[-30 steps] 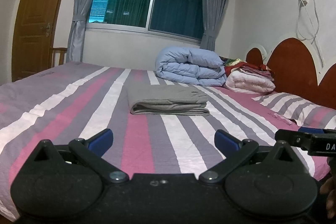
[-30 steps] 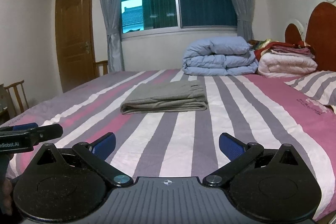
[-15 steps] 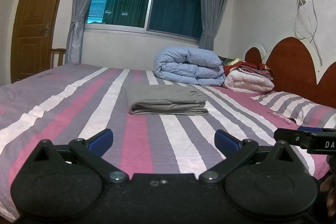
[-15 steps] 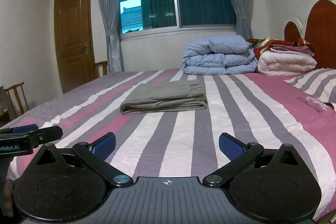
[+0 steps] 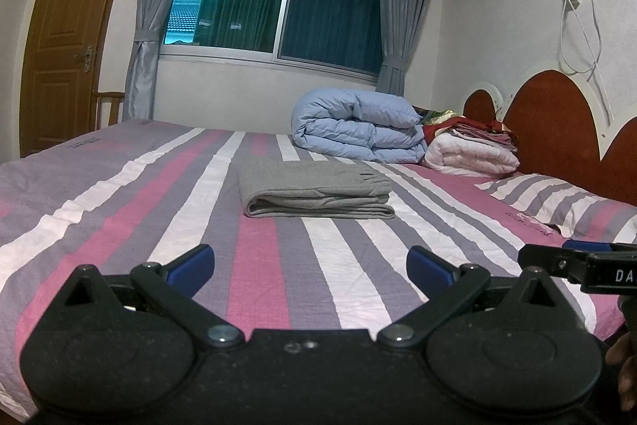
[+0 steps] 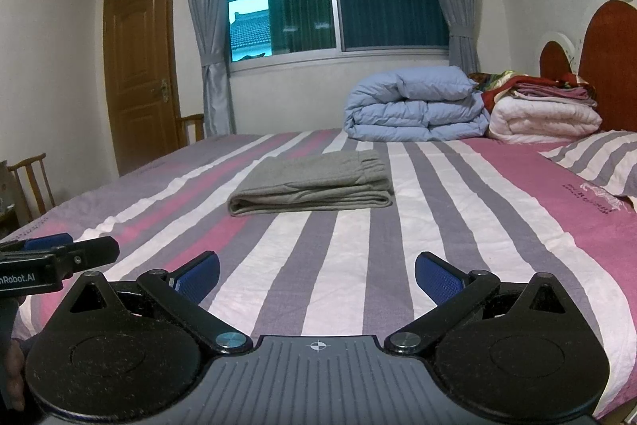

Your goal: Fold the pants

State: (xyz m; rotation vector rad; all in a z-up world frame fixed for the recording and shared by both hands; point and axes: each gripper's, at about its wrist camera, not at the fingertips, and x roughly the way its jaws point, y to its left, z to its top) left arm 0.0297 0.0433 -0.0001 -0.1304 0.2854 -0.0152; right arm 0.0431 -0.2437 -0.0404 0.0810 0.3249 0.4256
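i see the pants (image 5: 316, 192) lying as a flat folded bundle in the middle of the bed (image 5: 119, 210), well ahead of both tongs and touching neither. their long axis runs across my view, left to right, with the rolled fold edge facing me. my left gripper (image 5: 310, 261) hangs wide open and empty, and my right gripper (image 6: 317, 271) likewise. the bundle sits near dead ahead from the left and slightly left of centre from the right, so neither looks clearly nearer. i judge the fold done; any further reach goes straight forward.
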